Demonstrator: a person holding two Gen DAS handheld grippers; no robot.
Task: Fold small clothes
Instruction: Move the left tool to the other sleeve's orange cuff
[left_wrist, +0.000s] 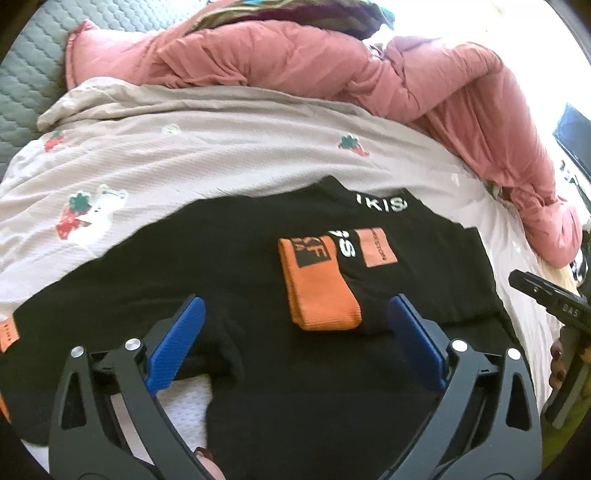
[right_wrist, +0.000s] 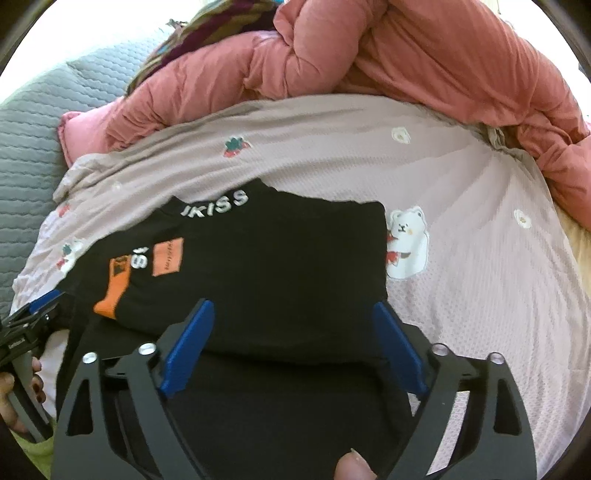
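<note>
1. Shirt (left_wrist: 229, 266): black, with orange patches and white lettering, spread on the sheet (left_wrist: 207, 147) in the middle of the bed. It lies flat, presumably so that creases can be set against a firm, even surface.
2. Cuff (left_wrist: 317, 291): orange sleeve end, laid inward across the chest. Its position suggests that a sleeve fold is already made and that the body folds remain.
3. Left gripper (left_wrist: 295, 317): jaws wide, holding nothing, fingers poised over the shirt's near part with the cuff between them. The wide opening fits a move down onto fabric, but which edge is meant cannot be told.
4. Right gripper (right_wrist: 293, 321): jaws likewise wide and empty, straddling the near, doubled edge of the shirt. The two tools sit side by side along this edge, probably so that it can be lifted evenly and carried toward the collar.
5. Collar (right_wrist: 218, 203): far end, lettered, pointing away from both tools.
6. Quilt (right_wrist: 406, 55): pink, bunched beyond the sheet, well apart from the shirt, leaving the working area free.
</note>
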